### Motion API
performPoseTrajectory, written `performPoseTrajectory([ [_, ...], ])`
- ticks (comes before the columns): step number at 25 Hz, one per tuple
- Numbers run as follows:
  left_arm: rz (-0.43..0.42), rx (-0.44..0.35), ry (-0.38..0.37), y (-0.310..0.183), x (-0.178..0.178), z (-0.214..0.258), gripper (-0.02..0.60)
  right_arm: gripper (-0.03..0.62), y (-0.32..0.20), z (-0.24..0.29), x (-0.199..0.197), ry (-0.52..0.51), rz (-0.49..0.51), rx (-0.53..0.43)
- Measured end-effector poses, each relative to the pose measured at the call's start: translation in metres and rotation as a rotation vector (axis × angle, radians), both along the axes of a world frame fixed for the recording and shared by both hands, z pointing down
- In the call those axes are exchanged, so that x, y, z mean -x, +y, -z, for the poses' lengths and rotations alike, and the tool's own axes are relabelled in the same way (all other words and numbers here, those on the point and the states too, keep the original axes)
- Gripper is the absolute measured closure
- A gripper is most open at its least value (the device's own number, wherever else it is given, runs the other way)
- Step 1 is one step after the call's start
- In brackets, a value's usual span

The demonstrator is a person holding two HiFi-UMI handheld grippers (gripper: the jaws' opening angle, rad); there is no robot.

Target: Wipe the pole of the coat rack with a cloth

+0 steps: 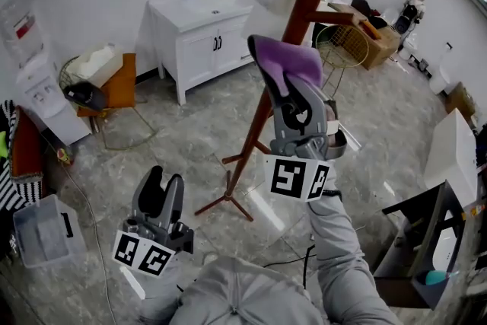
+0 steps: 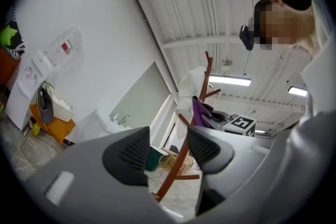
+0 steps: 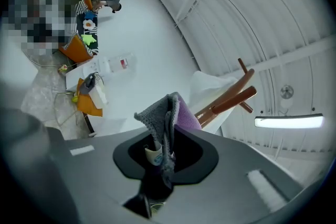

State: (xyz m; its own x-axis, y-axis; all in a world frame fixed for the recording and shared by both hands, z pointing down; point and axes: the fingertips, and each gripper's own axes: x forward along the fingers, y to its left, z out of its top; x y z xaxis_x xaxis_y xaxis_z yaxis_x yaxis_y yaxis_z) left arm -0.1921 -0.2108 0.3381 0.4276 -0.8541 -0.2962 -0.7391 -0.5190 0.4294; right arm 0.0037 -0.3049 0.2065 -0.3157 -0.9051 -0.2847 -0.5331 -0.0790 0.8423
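Observation:
The coat rack's red-brown pole (image 1: 304,0) slants from the top of the head view down to its spread feet (image 1: 227,200) on the floor. My right gripper (image 1: 283,80) is raised against the pole's middle, shut on a purple and grey cloth (image 1: 285,58) that sticks out past the jaws. In the right gripper view the cloth (image 3: 169,119) stands pinched between the jaws, with the rack's pegs (image 3: 231,99) just behind it. My left gripper (image 1: 161,190) hangs low at the left, open and empty. The left gripper view looks up at the pole (image 2: 181,157) through its gap.
A white vanity with a sink (image 1: 202,19) stands against the back wall. A water dispenser (image 1: 34,80) and an orange stool (image 1: 114,84) are at the left. A wire basket (image 1: 342,46) sits behind the rack. A clear bin (image 1: 42,232) is on the floor at lower left.

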Motion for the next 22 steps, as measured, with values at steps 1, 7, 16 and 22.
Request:
performPoseTrajectory([
  [1,-0.005,0.003,0.001,-0.001,-0.001,-0.001,0.339,0.54,-0.001,-0.01,0.001,-0.003,0.003,0.026],
  [7,-0.029,0.017,0.005,-0.007,-0.004,-0.009,0.339,0.54,-0.004,-0.075,0.005,-0.009,0.01,0.191],
  [16,-0.056,0.035,0.014,-0.009,-0.013,-0.017,0.339,0.54,-0.005,-0.165,0.004,0.03,-0.026,0.467],
  [22,-0.053,0.046,0.028,-0.011,-0.012,-0.021,0.339,0.54,0.003,-0.204,-0.003,0.124,-0.035,0.636],
])
